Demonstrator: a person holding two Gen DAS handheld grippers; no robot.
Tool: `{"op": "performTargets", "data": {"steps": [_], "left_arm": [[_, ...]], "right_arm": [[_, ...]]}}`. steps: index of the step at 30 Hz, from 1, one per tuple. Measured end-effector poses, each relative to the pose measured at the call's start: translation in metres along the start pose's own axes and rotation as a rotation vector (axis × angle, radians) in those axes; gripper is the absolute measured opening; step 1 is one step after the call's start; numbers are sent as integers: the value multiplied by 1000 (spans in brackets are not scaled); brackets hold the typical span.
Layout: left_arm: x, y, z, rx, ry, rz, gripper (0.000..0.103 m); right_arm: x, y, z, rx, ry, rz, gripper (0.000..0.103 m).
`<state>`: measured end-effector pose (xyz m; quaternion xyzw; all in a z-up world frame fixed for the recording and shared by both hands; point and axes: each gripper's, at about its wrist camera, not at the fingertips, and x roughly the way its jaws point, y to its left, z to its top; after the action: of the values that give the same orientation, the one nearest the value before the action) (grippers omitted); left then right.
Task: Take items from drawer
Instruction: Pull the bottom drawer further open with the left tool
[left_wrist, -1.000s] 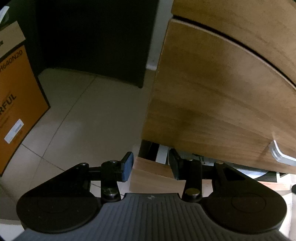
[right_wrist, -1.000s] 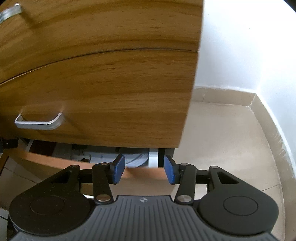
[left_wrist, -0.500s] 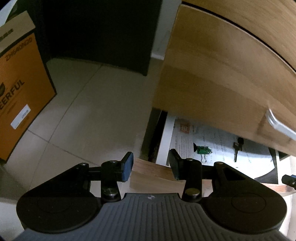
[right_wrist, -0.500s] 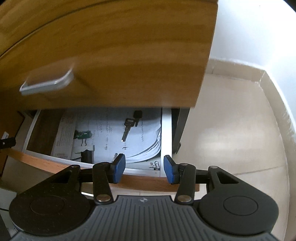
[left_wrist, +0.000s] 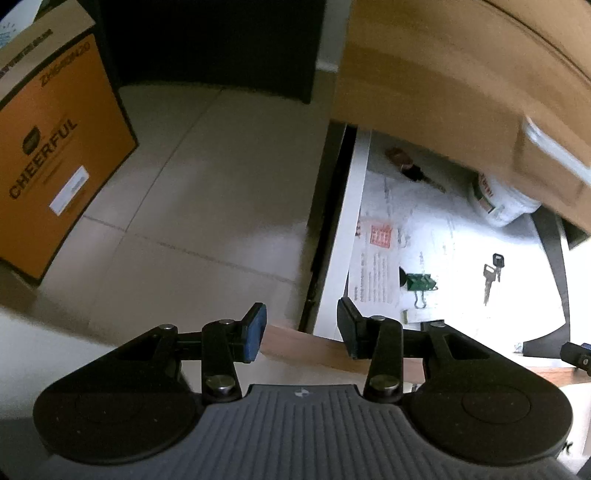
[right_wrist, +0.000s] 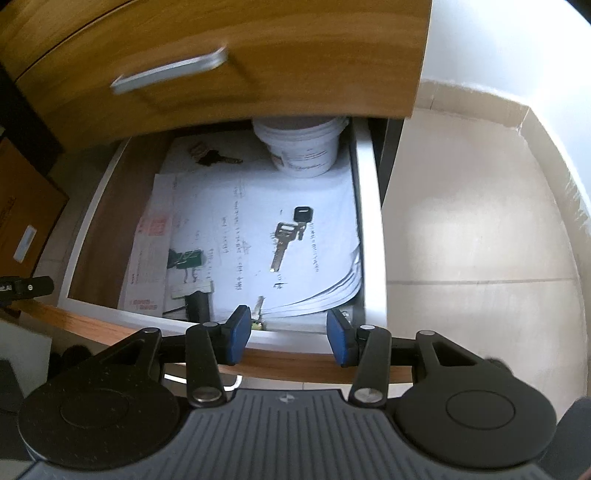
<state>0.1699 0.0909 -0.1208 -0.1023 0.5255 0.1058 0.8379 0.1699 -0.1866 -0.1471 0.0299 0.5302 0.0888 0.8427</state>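
Observation:
The bottom drawer (right_wrist: 369, 229) stands open below a closed wooden drawer front. Inside lie white papers (right_wrist: 258, 221), a silver key with a black-headed key (right_wrist: 286, 240), a green binder clip (right_wrist: 188, 258), a white tub (right_wrist: 303, 147) at the back and a dark key bunch (right_wrist: 212, 157). My right gripper (right_wrist: 288, 334) is open and empty above the drawer's front edge. My left gripper (left_wrist: 299, 328) is open and empty over the drawer's front left corner. The left wrist view shows the keys (left_wrist: 493, 273), the clip (left_wrist: 421, 282) and the tub (left_wrist: 498, 201).
An orange cardboard box (left_wrist: 55, 147) stands on the tiled floor (left_wrist: 184, 206) to the left. A dark cabinet (left_wrist: 207, 40) is behind it. The upper drawer has a metal handle (right_wrist: 170, 74). A white wall and skirting (right_wrist: 498, 107) run along the right.
Both views have tilted down and risen over the open drawer. More of its inside shows now, including the tub and the dark key bunch at the back. Both grippers stay open.

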Motion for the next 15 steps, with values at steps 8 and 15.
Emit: {"op": "performTargets", "data": {"steps": [8,15], "left_arm": [[-9,10,-29,41,45,43,45],[-14,16,-46,66,93,66,45]], "right_arm": [[-7,2,-19,5,62,14,52],[-15,6,-36,9,98,9,52]]}}
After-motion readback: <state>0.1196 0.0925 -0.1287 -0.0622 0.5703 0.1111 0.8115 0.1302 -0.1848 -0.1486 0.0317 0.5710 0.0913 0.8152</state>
